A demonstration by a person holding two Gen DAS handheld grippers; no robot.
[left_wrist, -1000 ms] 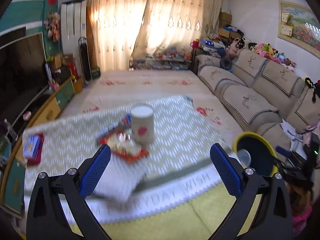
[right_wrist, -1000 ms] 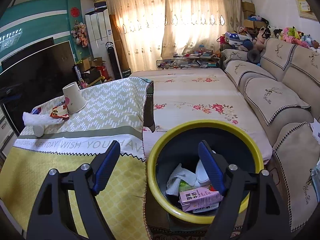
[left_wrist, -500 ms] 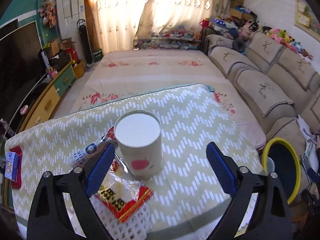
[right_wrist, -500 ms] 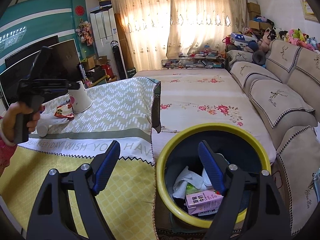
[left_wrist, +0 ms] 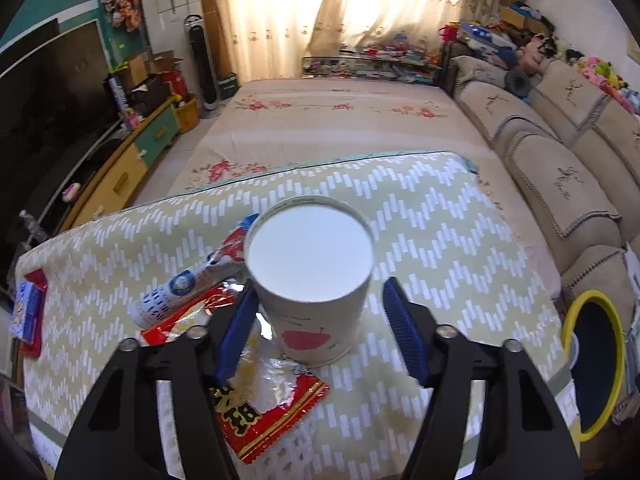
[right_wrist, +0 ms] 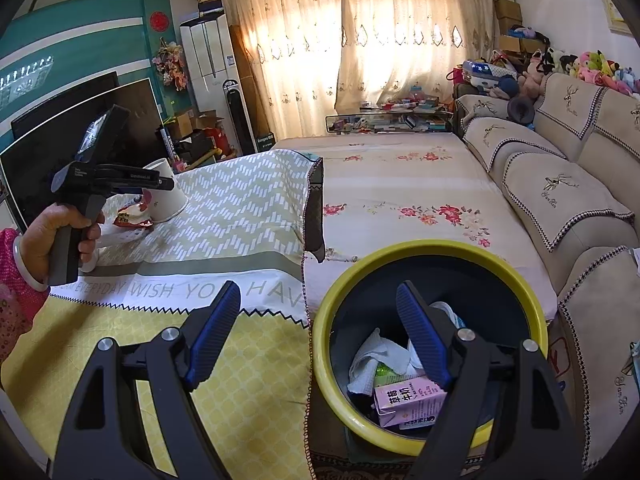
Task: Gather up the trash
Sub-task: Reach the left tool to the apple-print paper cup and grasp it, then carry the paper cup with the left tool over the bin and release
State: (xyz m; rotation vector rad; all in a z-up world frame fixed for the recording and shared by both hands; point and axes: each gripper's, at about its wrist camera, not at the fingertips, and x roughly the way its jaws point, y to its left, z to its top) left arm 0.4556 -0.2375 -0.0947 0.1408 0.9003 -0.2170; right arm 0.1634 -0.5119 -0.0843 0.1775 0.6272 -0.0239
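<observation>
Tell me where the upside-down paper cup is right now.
In the left wrist view, the paper cup stands upside down on the table's zigzag cloth, between the open left gripper fingers, its rim over the red snack wrapper.

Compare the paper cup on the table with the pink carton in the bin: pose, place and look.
The paper cup stands upside down on the table, its white base up; the pink carton lies on its side in the yellow-rimmed bin. The cup is round and cream with a red apple print; the carton is boxy and pink. The cup sits between the left gripper fingers, ungripped. Both are trash.
</observation>
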